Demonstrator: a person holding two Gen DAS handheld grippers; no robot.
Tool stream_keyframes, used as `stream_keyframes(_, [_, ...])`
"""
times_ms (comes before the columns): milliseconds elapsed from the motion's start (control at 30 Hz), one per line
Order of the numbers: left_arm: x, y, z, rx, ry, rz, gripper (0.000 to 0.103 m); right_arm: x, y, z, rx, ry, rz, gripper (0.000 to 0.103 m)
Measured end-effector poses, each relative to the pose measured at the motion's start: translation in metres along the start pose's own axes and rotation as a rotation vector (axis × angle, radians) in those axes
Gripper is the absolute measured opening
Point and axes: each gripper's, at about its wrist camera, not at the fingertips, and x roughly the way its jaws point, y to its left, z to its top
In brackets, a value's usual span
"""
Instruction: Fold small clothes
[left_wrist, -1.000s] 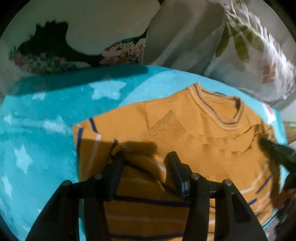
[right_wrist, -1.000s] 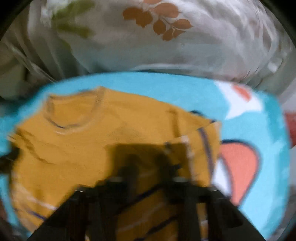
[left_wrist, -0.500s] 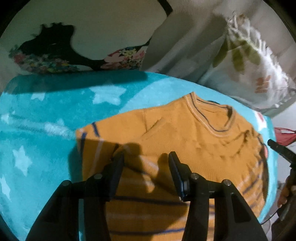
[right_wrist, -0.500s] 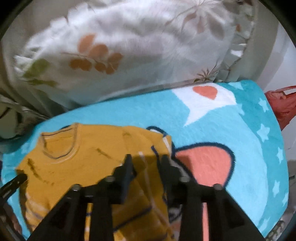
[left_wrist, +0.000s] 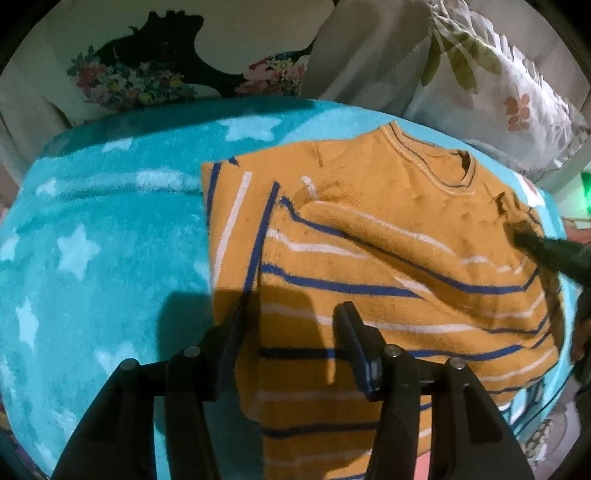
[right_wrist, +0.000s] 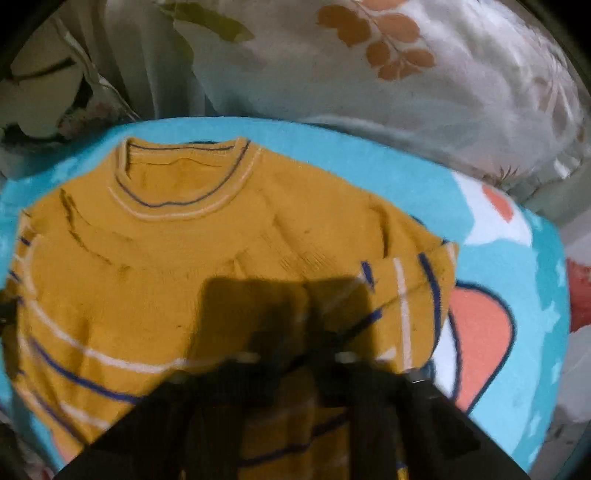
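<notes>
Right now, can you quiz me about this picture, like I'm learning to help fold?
1. True or false: the sweater is green.
2. Which shapes are on the blue blanket? A stars, B cars, C fish.
3. Fill in: the sweater's collar points toward the leaf-print ____.

Key: 1 false, it is mustard with blue and white stripes. 2 A. 3 pillow.
</notes>
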Motion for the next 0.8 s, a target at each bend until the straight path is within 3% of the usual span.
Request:
stream_keyframes(200, [0.004, 0.008, -0.004, -0.040, 0.005, -0.010, 0.059, 0.004, -0.029, 0.021, 0.110, -0.013, -0.107, 0.004])
stream_keyframes(300, [0.004, 0.009, -0.004, -0.040, 0.006, -0.011, 0.060, 0.008, -0.037, 0.023, 0.138, 0.005, -0.089, 0.004])
stream_keyframes(367, [0.004, 0.010, -0.004, -0.042, 0.005, -0.007, 0.063, -0.005, -0.045, 0.021, 0.184, -0.015, -0.026, 0.008])
stream_keyframes(433, [0.006, 0.010, -0.003, -0.056, 0.008, 0.005, 0.071, -0.019, -0.054, 0.017, 0.228, -0.043, 0.011, 0.029])
stream_keyframes(500, [0.005, 0.016, -0.005, -0.095, 0.015, -0.008, 0.071, -0.040, -0.071, 0.009, 0.278, -0.086, 0.042, 0.044])
stream_keyframes(600, [-0.004, 0.025, -0.013, -0.155, 0.012, -0.029, 0.071, -0.061, -0.095, -0.018, 0.341, -0.104, 0.092, 0.049])
stream_keyframes(800, [-0.040, 0.026, -0.036, -0.217, -0.033, 0.024, 0.071, -0.060, -0.126, -0.098, 0.452, -0.043, 0.244, 0.053])
